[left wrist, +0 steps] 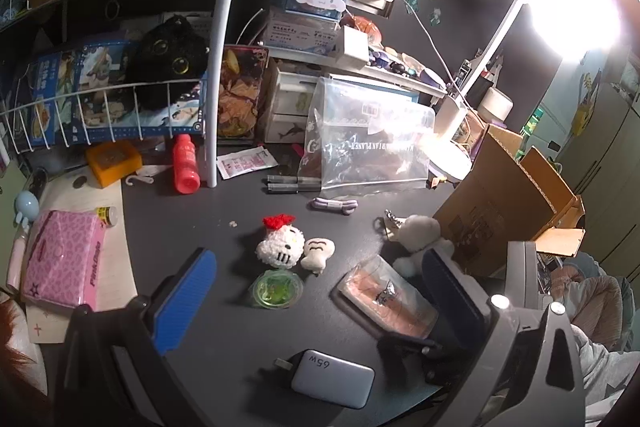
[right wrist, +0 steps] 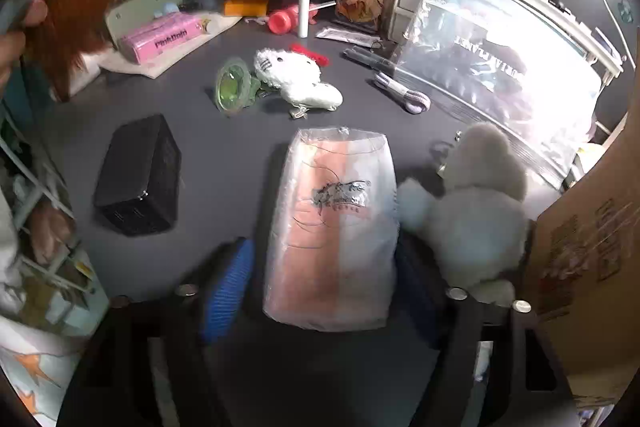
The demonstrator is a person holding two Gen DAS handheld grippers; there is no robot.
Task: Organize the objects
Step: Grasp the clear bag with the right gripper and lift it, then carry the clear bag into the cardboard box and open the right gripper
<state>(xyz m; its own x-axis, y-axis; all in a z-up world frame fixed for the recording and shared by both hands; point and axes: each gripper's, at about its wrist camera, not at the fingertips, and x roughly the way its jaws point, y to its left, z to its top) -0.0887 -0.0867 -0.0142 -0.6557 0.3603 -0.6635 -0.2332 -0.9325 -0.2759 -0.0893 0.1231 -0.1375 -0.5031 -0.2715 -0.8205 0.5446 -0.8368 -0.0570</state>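
A pink item in a clear plastic packet (right wrist: 334, 227) lies on the dark desk between the fingers of my right gripper (right wrist: 320, 291), which is open around it. The packet also shows in the left wrist view (left wrist: 386, 293). My left gripper (left wrist: 316, 291) is open and empty above the desk. A white cat plush with a red bow (left wrist: 280, 245), a small white plush (left wrist: 318, 253) and a green round container (left wrist: 276, 289) lie ahead of it. A fluffy white plush (right wrist: 476, 203) lies right of the packet.
A cardboard box (left wrist: 504, 211) stands at the right. A grey 65W charger (left wrist: 334, 377), a large zip bag (left wrist: 368, 143), purple laces (left wrist: 334, 206), pens (left wrist: 294, 183), a red bottle (left wrist: 185, 163), a pink tissue pack (left wrist: 62, 263) and wire shelves (left wrist: 100, 107) surround the work area.
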